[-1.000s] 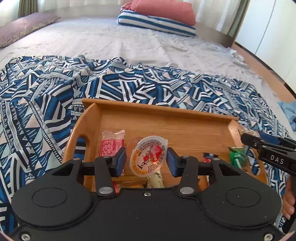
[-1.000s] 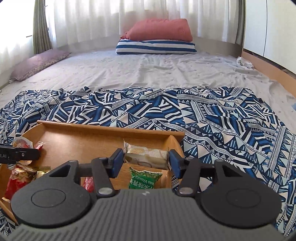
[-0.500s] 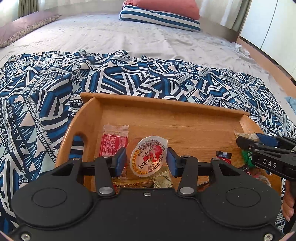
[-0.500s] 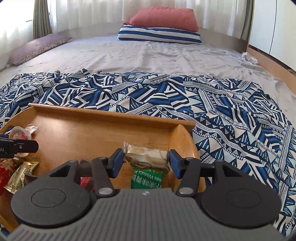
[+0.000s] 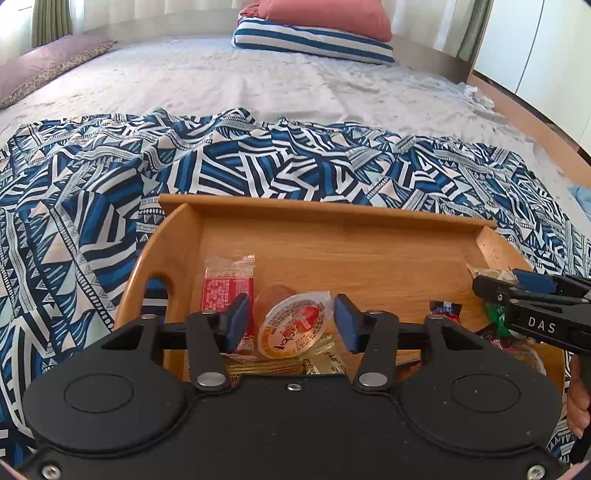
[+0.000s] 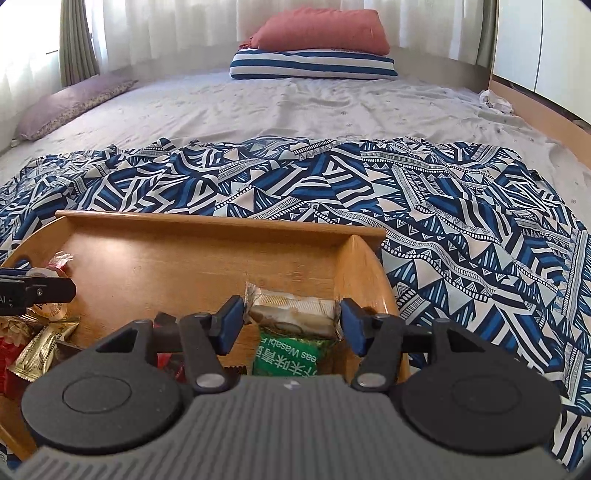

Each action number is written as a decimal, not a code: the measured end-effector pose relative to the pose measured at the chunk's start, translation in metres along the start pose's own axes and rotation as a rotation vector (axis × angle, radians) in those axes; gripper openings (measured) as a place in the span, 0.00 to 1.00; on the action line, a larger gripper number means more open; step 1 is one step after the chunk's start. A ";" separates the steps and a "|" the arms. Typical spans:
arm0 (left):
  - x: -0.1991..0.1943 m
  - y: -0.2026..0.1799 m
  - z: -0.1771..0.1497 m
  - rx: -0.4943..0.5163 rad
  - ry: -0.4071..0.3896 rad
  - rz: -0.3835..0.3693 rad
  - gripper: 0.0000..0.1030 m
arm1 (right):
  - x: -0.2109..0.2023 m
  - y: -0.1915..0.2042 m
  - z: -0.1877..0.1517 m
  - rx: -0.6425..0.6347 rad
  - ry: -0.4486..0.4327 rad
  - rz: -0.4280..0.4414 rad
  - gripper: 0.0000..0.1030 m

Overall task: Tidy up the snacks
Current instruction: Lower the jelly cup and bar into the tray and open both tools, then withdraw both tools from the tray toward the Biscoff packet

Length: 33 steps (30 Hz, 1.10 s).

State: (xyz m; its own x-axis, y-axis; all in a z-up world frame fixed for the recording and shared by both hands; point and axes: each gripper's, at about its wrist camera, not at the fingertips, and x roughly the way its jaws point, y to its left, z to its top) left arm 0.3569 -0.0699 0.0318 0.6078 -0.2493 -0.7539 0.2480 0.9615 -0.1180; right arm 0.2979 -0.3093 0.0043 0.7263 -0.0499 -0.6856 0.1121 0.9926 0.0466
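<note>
- Where the patterned blue-and-white blanket (image 5: pixel 110 206) covers the near end of the bed (image 5: pixel 258 85), a wooden tray (image 5: pixel 351 251) with raised walls and a cut-out handle sits on it, holding the snacks.
- Left tongs (image 5: pixel 291 323) have just been opening; the blue pads stand clear on both sides of a round sealed jelly cup (image 5: pixel 293 328), so it lies released between them.
- That cup has a clear rim and an orange-and-red printed lid, tilted, resting on a gold packet (image 5: pixel 280 365) near the tray's left wall.
- Just left of it lies a red packet (image 5: pixel 229 291) with clear crimped ends, partly hidden behind the left pad.
- Right tongs (image 6: pixel 291 321) have also just been opening; a pale wrapped bar (image 6: pixel 291 310) lies crosswise between the pads. Small gaps show at both ends, so it looks let go.
- The bar sits on top of a green wasabi-pea packet (image 6: pixel 291 358), close against the tray's curved right wall (image 6: pixel 362 273).
- Gold and red wrappers (image 6: pixel 40 350) crowd the tray's left side in the right wrist view, beside the other tongs' black tip.
- In the left wrist view the right tongs reach in from the right edge, covering the packets beneath them.
- Further up the bed lie a striped pillow (image 6: pixel 314 64) with a red pillow (image 6: pixel 321 31) on top, and a purple pillow (image 6: pixel 74 103) to the left, before white curtains (image 6: pixel 166 29).
</note>
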 end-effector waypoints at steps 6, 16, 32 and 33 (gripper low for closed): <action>-0.018 -0.001 0.001 -0.003 -0.057 -0.004 0.78 | -0.014 0.002 0.003 -0.004 -0.021 0.028 0.75; -0.077 -0.007 -0.017 0.049 -0.100 -0.028 0.83 | -0.073 0.013 0.000 -0.035 -0.120 0.084 0.83; -0.158 -0.008 -0.111 0.133 -0.063 -0.104 0.87 | -0.173 0.060 -0.111 -0.293 -0.214 0.167 0.89; -0.159 -0.009 -0.117 0.140 -0.061 -0.101 0.87 | -0.176 0.061 -0.117 -0.306 -0.213 0.168 0.89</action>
State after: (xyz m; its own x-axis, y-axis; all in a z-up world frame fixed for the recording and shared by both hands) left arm 0.1697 -0.0252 0.0774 0.6180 -0.3542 -0.7019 0.4102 0.9069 -0.0964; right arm 0.0977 -0.2267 0.0423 0.8449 0.1255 -0.5199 -0.2033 0.9745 -0.0950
